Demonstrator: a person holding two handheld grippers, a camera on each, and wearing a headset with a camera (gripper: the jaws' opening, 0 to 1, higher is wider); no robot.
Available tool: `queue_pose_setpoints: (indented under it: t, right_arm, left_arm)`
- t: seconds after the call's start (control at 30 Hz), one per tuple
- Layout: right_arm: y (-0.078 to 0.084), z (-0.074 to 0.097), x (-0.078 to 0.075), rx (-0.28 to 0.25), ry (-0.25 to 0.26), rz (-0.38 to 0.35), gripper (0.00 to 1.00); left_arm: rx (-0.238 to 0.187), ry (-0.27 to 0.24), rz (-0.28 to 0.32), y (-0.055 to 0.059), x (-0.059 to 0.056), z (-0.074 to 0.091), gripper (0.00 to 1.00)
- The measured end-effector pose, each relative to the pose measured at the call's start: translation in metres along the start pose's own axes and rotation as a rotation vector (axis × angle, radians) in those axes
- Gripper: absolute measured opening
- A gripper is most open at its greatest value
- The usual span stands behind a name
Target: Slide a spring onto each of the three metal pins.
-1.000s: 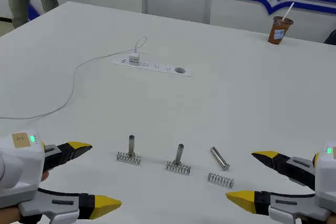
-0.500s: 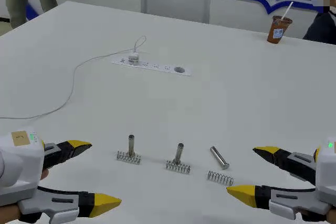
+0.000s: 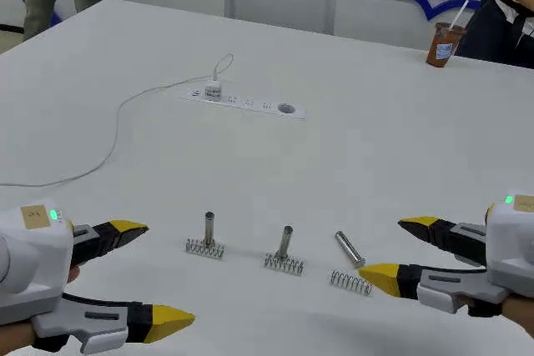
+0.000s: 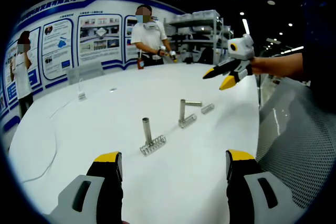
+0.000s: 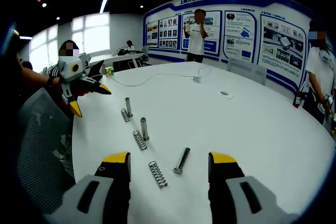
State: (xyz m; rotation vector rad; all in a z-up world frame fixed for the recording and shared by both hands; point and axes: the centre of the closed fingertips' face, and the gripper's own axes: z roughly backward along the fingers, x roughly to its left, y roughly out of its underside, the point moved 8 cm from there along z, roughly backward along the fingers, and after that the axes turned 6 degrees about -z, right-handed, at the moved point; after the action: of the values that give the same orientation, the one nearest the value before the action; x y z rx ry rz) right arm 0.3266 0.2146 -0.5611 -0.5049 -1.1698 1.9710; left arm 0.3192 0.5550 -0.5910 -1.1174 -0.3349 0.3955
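"Anything held?"

"No. The left gripper (image 3: 163, 273) and right gripper (image 3: 385, 247) both gape wide, empty, by the table's (image 3: 350, 164) near edge."

"And the hardware?"

"Between them: two pins (image 3: 209, 228) upright, a third pin (image 3: 349, 250) lying flat, a spring (image 3: 284, 265) loose beside each."

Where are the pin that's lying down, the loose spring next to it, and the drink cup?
Lying pin (image 3: 350, 249): head view, middle of its shaft.
Loose spring (image 3: 350, 283): head view, its middle coils.
Cup (image 3: 443, 47): head view, its side wall.
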Motion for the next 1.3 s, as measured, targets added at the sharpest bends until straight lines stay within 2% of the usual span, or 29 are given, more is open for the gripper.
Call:
queue_pose_setpoints:
  t: [0.2,0.4,0.57,0.73,1.0,1.3]
  right_arm:
    - [-0.008,-0.01,-0.008,0.056,0.025,-0.022,0.52]
    - [-0.013,-0.027,-0.017,0.124,0.052,-0.05,0.44]
    - [-0.017,-0.039,-0.021,0.161,0.066,-0.053,0.39]
    - [-0.015,-0.049,-0.024,0.23,0.087,-0.055,0.32]
    - [-0.008,-0.066,-0.03,0.308,0.108,-0.083,0.28]
    - [-0.003,-0.08,-0.03,0.366,0.132,-0.085,0.21]
  left_arm:
    - [0.001,0.0,0.002,0.001,0.0,0.0,0.83]
    - [0.004,0.001,0.004,0.002,0.0,0.0,0.83]
    - [0.003,-0.001,0.005,0.001,0.001,0.0,0.82]
    - [0.006,-0.001,0.005,0.001,0.001,0.001,0.82]
    - [0.006,0.001,0.006,0.001,0.001,-0.001,0.82]
    - [0.008,0.002,0.009,0.003,0.001,-0.002,0.82]
